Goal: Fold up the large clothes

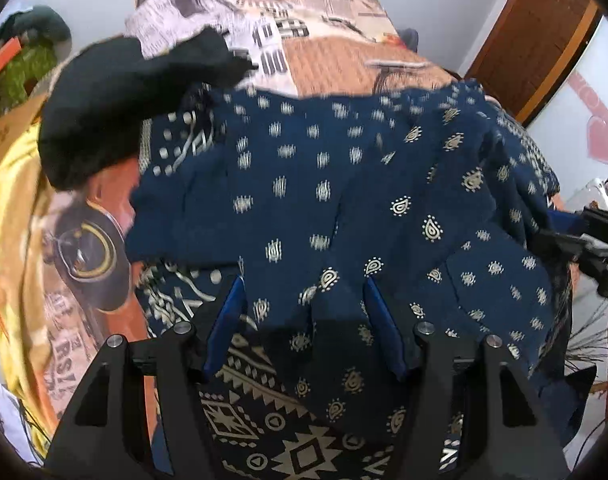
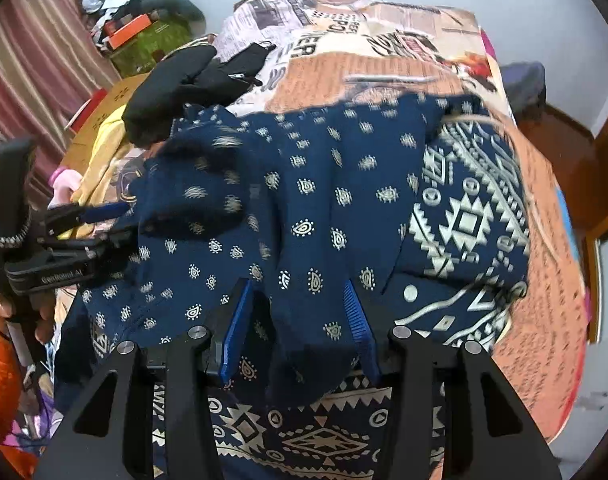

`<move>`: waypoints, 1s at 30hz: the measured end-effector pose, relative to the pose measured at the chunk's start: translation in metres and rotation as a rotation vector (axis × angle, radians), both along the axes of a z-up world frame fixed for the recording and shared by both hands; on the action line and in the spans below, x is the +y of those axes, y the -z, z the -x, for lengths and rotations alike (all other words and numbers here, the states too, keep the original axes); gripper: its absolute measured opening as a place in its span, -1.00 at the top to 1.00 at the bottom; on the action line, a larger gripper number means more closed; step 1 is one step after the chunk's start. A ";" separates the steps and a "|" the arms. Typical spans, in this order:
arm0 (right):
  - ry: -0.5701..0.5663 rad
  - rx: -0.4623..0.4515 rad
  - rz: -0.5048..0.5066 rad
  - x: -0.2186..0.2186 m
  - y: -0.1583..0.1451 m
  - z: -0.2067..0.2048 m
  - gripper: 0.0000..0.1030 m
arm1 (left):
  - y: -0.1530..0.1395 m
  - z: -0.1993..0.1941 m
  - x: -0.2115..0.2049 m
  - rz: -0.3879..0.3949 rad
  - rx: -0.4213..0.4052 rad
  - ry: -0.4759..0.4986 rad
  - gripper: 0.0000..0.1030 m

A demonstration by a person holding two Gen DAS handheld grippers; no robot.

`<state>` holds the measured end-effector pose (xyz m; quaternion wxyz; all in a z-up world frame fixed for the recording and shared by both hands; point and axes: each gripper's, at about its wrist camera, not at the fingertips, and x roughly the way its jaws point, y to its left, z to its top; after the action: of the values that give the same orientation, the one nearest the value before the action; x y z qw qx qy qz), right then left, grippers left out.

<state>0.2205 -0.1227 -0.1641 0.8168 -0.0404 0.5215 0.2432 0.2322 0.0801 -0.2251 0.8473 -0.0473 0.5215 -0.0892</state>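
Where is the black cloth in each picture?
Left wrist view: the black cloth is at the upper left, beside the far left corner of the blue garment.
Right wrist view: the black cloth is upper left of centre, again at the blue garment's far left corner.
Shared landmark: the newspaper-print bedspread behind it.

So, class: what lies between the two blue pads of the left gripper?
A fold of the blue patterned garment lies between the left gripper's pads, which stand clear of it. The left wrist view shows this.
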 end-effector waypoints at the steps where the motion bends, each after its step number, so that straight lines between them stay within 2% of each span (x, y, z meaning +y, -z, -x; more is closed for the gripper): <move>1: 0.003 -0.002 -0.013 -0.002 -0.005 0.000 0.16 | -0.002 0.001 0.002 0.003 -0.005 0.001 -0.19; 7: 0.052 -0.100 -0.073 -0.022 -0.045 0.000 0.16 | -0.045 0.004 0.029 0.025 -0.107 -0.040 -0.19; 10: 0.101 -0.166 -0.104 -0.037 -0.068 -0.005 0.16 | -0.067 0.003 0.053 0.023 -0.180 -0.109 -0.20; 14: 0.177 -0.209 -0.140 -0.058 -0.083 -0.014 0.15 | -0.071 -0.010 0.086 0.022 -0.200 -0.223 -0.27; 19: 0.288 -0.195 -0.152 -0.087 -0.080 -0.032 0.15 | -0.038 -0.030 0.127 0.084 -0.113 -0.354 -0.27; 21: 0.331 -0.169 -0.156 -0.099 -0.071 -0.039 0.15 | -0.016 -0.036 0.141 0.139 -0.054 -0.390 -0.27; 26: 0.432 -0.087 -0.112 -0.119 -0.039 -0.055 0.15 | 0.045 -0.049 0.162 0.357 0.095 -0.455 -0.27; 28: 0.440 -0.045 -0.093 -0.120 -0.023 -0.060 0.15 | 0.065 -0.056 0.165 0.449 0.145 -0.469 -0.27; 30: 0.434 -0.004 -0.109 -0.121 -0.010 -0.064 0.15 | 0.077 -0.060 0.164 0.509 0.171 -0.470 -0.27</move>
<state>0.2847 -0.2439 -0.1540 0.8521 0.1162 0.5024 0.0895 0.2922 0.2441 -0.3025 0.7591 -0.3828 0.5263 -0.0147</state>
